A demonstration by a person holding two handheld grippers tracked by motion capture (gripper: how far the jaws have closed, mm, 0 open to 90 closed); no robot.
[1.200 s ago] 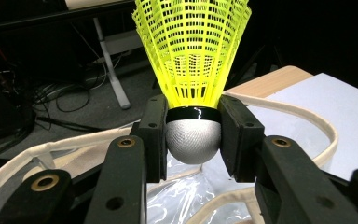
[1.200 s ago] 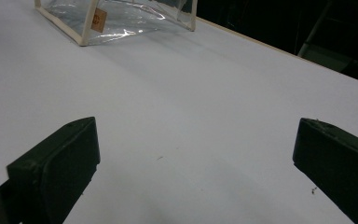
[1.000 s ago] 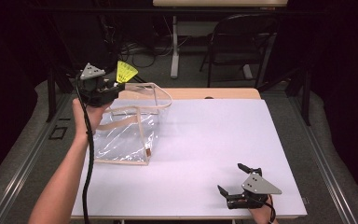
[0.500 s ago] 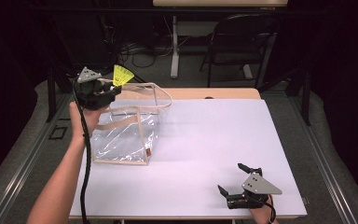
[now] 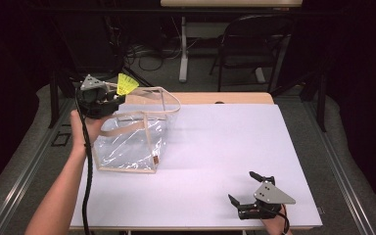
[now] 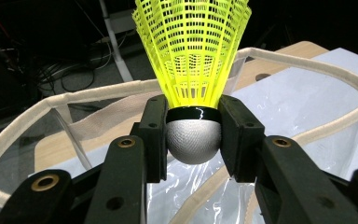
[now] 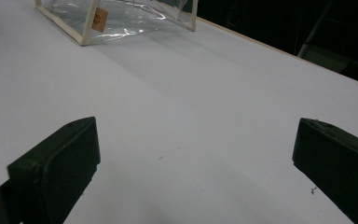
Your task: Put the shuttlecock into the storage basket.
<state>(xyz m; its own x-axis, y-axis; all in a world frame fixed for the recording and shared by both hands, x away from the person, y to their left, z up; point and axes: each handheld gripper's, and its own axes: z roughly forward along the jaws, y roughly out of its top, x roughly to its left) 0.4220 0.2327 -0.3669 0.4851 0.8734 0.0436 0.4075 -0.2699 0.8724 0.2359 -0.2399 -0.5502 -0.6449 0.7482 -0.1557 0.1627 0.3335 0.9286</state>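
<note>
Left tool (image 5: pixel 112 94) clamped on yellow shuttlecock (image 6: pixel 193 60), drifted left toward clear bag's (image 5: pixel 132 142) far-left rim, ready to drop; right tool (image 5: pixel 245 193) wide open, empty

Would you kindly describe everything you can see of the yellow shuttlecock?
The shuttlecock has a bright yellow skirt of slotted, net-like plastic that flares outward, a glossy black band at its neck and a rounded grey head with a fine woven-looking texture. The left gripper is shut on it, its black pads pressing the head from both sides, skirt pointing away from the gripper. In the high view it is held in the air at the rim of the clear bag, at the table's far left.
</note>
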